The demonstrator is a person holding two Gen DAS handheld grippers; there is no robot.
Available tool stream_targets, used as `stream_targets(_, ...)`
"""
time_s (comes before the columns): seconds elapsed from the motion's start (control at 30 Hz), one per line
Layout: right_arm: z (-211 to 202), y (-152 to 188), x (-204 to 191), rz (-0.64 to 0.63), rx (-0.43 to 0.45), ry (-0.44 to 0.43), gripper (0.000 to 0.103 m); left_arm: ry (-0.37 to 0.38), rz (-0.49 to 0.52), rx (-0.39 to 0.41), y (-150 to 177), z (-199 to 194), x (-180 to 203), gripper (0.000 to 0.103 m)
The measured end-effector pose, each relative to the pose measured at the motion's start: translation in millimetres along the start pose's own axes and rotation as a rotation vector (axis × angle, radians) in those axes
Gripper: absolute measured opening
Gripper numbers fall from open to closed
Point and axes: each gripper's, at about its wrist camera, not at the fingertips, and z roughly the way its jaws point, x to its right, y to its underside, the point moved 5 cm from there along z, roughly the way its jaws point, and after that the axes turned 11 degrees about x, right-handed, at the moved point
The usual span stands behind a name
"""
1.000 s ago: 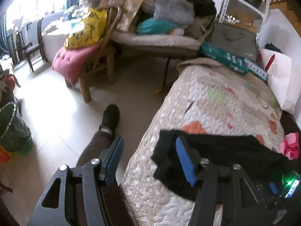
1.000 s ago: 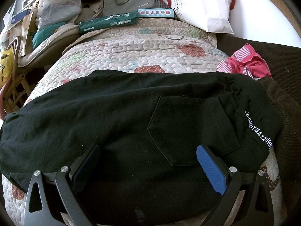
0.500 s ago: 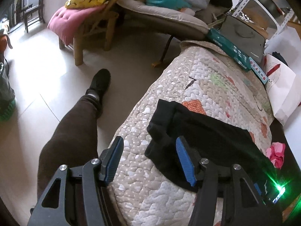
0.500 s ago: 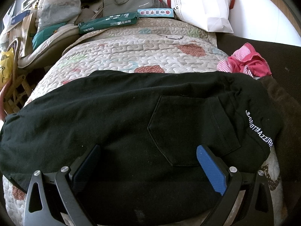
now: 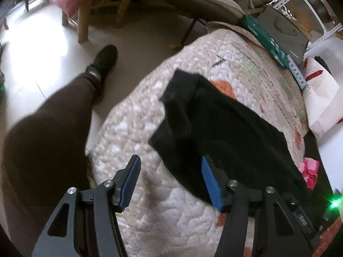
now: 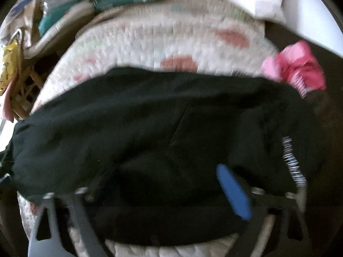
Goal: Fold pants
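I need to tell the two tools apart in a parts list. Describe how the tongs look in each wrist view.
Left tongs: two black skeletal arms with triangular cut-outs and silver bolt heads, each tipped by a blue ribbed pad. A green light glows at the right edge. Right tongs: same black frame and silver bolts, blurred; one blue pad shows, the other looks dark.

Left gripper (image 5: 170,178), jaws apart and empty, at lower centre above a quilted cover (image 5: 171,203). Black pants (image 5: 225,128) lie centre right on it. A person's leg (image 5: 47,132) at left; pink cloth (image 5: 309,171) at right edge.
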Motion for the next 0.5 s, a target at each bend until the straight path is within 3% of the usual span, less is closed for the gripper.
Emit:
stream_targets(0.13, -66.0, -12.6, -8.0, -0.077, 0.238, 0.005, 0.090, 0.048, -0.024, -0.021, 3.8, 11.8, 10.0, 0.061)
stream_targets(0.23, -87.9, -30.4, -18.5, -0.094, 0.339, -0.028, 0.102, 0.061, 0.002, 0.004, -1.7, 17.3, 22.7, 0.062)
stream_targets(0.3, -80.9, -47.1, -32.5, -0.104, 0.289, -0.127, 0.102, 0.071, 0.026, 0.000, -2.4, 18.4, 28.6, 0.061)
stream_targets(0.4, -64.9, -72.6, -64.5, -0.130, 0.198, -0.317, 0.102, 0.080, 0.092, -0.005, -1.8, 19.0, 31.5, 0.020)
stream_targets(0.5, -46.2, -86.1, -113.4, -0.229, 0.120, -0.466, 0.100, 0.132, 0.066, -0.016, -0.8, 17.1, 28.3, 0.016)
